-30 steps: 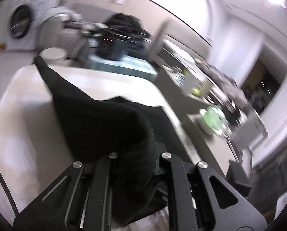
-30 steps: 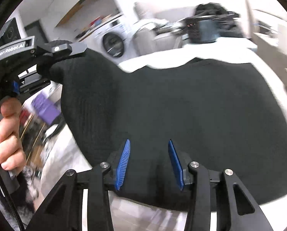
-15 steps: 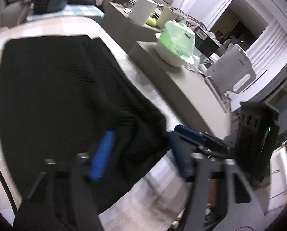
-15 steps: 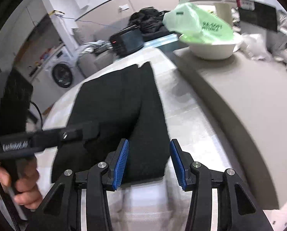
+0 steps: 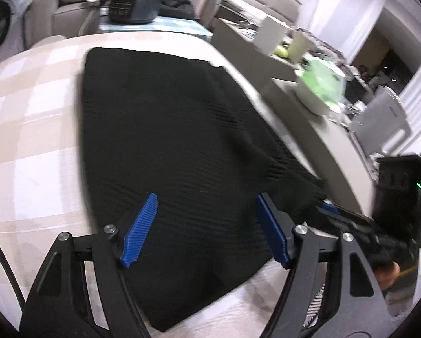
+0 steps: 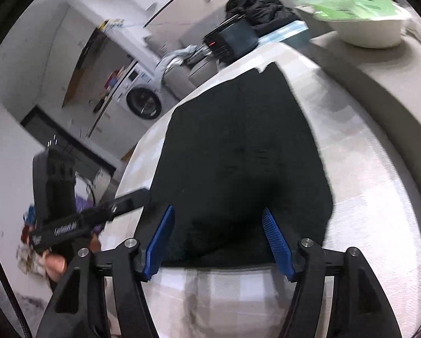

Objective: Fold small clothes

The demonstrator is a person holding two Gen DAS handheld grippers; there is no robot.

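Note:
A black knit garment (image 5: 168, 140) lies flat on the checked table cover (image 5: 27, 140), folded into a long rectangle. My left gripper (image 5: 207, 200) hovers open over its near end, and the blue pads touch nothing. In the right wrist view the same garment (image 6: 238, 155) stretches away from me. My right gripper (image 6: 218, 209) is low over the near edge with its jaws opening. The cloth lies between and under the pads, and they do not press on it. The left gripper (image 6: 83, 219) shows at that view's left, and the right gripper (image 5: 351, 219) at the left wrist view's right.
A grey counter (image 6: 393, 90) runs along the table's right side and carries a white bowl (image 6: 374, 33) with a green bag in it. Beyond the table's far end are a dark appliance with a red display (image 5: 131, 5), a pile of dark clothes and a washing machine (image 6: 142, 102).
A second ago both grippers held the garment up off the table. It now lies flat, both grippers have let go, and their jaws have spread wide.

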